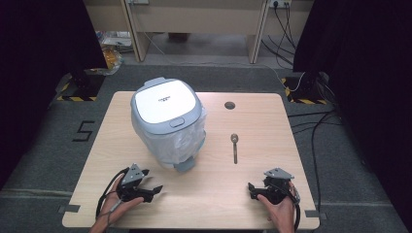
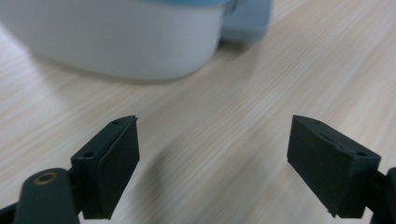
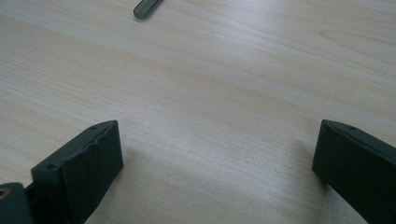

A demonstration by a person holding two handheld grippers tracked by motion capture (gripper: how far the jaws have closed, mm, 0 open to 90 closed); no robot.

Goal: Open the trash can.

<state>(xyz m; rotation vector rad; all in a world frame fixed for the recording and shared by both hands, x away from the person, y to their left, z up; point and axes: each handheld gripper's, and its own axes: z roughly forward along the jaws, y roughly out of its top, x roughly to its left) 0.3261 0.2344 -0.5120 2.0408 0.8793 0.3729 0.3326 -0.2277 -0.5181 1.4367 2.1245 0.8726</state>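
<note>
Beyond left gripper (image 1: 154, 191) spread jaws: rice cooker (image 1: 166, 121), apart; right gripper (image 1: 251, 190) jaws spread.

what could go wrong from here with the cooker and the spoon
1. The rice cooker looks wrapped in loose clear plastic, so the left gripper, open and resting in front of it, might slip on the film or snag it.
2. The lid is shut; pressing its front latch one-handed may push the cooker back across the table.
3. The spoon lies flat on the wood, so the open right gripper could scrape the surface or skid it away.
</note>
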